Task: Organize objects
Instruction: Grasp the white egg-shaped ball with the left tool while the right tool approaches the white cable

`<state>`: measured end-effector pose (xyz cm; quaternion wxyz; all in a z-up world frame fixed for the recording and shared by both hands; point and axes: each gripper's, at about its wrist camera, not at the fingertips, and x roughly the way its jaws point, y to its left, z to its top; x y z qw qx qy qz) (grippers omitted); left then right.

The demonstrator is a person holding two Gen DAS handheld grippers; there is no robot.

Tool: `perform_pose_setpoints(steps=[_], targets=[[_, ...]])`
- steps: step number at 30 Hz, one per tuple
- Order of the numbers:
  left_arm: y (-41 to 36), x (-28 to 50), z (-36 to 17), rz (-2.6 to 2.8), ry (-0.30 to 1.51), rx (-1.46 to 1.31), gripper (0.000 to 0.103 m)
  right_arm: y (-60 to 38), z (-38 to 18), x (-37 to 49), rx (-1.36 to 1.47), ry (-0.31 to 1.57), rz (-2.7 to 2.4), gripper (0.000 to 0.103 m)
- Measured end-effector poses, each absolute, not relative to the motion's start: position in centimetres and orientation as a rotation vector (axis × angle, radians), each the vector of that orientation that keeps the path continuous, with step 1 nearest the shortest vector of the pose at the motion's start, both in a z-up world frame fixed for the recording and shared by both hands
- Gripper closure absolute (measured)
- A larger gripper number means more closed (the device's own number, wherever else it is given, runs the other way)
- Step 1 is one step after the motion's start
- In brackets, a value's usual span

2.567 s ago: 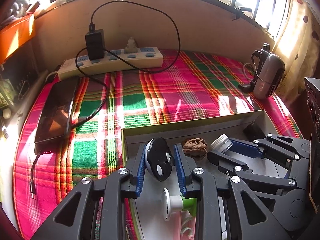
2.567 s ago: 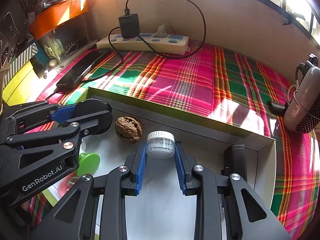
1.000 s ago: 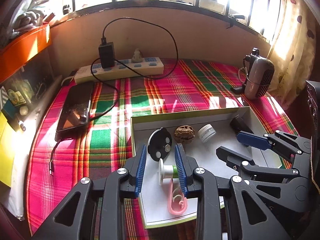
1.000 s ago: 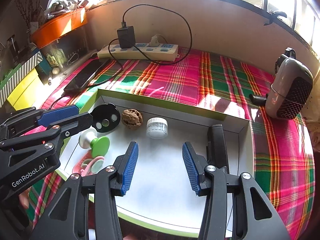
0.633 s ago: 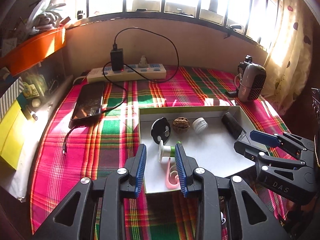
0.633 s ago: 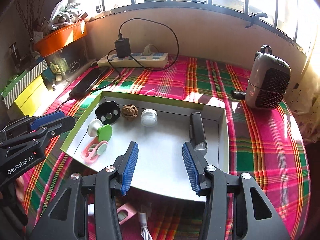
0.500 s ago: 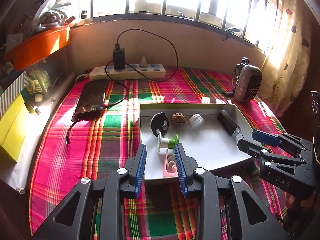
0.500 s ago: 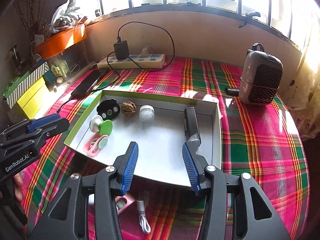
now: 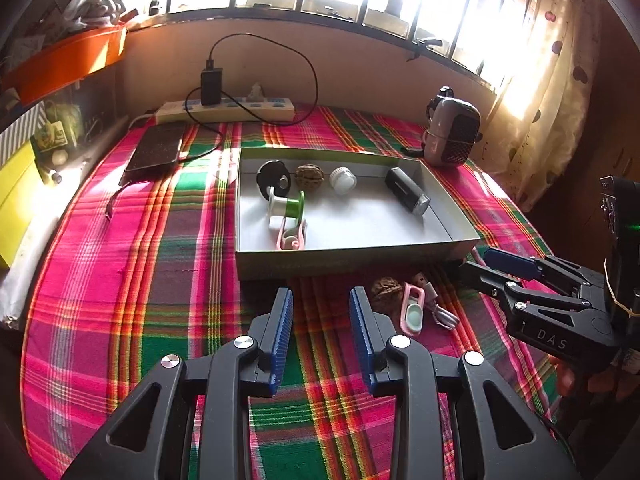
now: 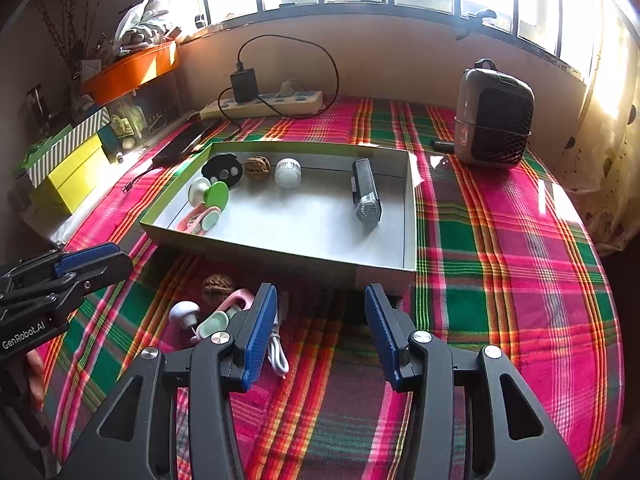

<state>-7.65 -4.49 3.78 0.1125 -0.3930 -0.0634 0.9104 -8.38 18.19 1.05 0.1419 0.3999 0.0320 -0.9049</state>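
Shallow grey cardboard tray point(image 9: 360, 254) at frame centre; left gripper point(image 9: 321, 312) and right gripper point(image 10: 321, 308), blue-padded jaws apart, empty, lower frame

A shallow grey box point(image 10: 408, 216) holds a walnut point(image 10: 256, 167), white jar point(image 10: 287, 172), green spool point(image 10: 215, 194) and black torch point(image 10: 365, 196).

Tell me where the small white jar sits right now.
In both wrist views the small white jar lies inside the tray along its far wall, between the walnut and the black flashlight.
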Motion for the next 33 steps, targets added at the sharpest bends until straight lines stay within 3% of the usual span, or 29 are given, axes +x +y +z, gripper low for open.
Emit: perform_pose_setpoints(steps=[33], targets=[[-1.0, -9.3, 0.3, 2.566, -0.169, -1.310, 0.072, 19.7, -1.0, -7.5, 1.202, 0.057, -2.586, 0.056]])
